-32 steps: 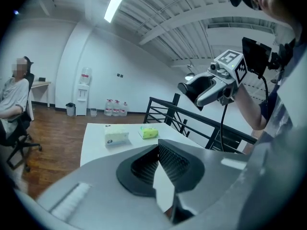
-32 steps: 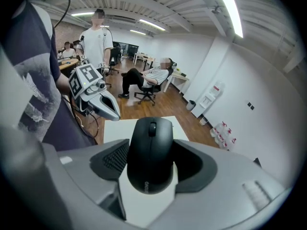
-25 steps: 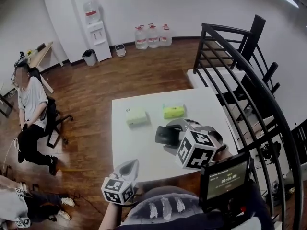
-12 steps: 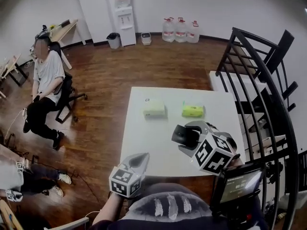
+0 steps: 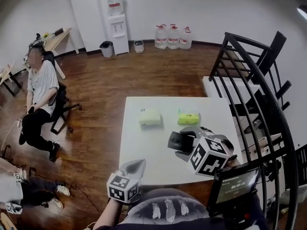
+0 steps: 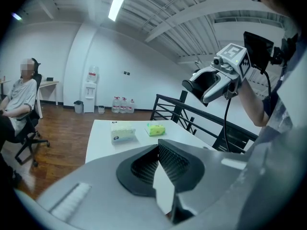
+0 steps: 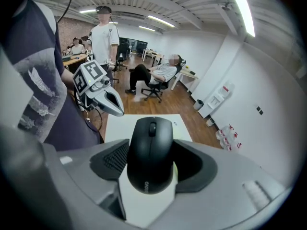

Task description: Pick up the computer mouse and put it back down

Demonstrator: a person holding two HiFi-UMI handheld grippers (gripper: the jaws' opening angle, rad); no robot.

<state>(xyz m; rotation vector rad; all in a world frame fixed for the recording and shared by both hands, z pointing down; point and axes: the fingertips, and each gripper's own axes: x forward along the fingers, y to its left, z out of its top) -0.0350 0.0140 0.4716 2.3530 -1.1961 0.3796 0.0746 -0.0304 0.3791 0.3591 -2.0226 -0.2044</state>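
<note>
A black computer mouse [image 5: 175, 140] hangs above the right front part of the white table [image 5: 144, 150], and my right gripper [image 5: 180, 143] is shut on its sides. In the right gripper view the mouse [image 7: 149, 152] fills the gap between the jaws of the right gripper [image 7: 149, 164], wheel end pointing away. My left gripper [image 5: 135, 167] hovers at the table's front edge, apart from the mouse. In the left gripper view the left gripper [image 6: 158, 150] has its pads meeting, with nothing between them. That view also shows the mouse [image 6: 195, 83] up at the right.
A pale tissue pack [image 5: 149, 117] and a yellow-green pack [image 5: 188, 117] lie on the far half of the table. A black railing [image 5: 259, 99] runs along the right. A small screen [image 5: 235, 186] sits below the right gripper. A person sits on a chair [image 5: 41, 99] at the left.
Both grippers have sunk a little toward the table. The mouse stays in the right gripper. The head view has swung, so the table sits differently in the picture.
</note>
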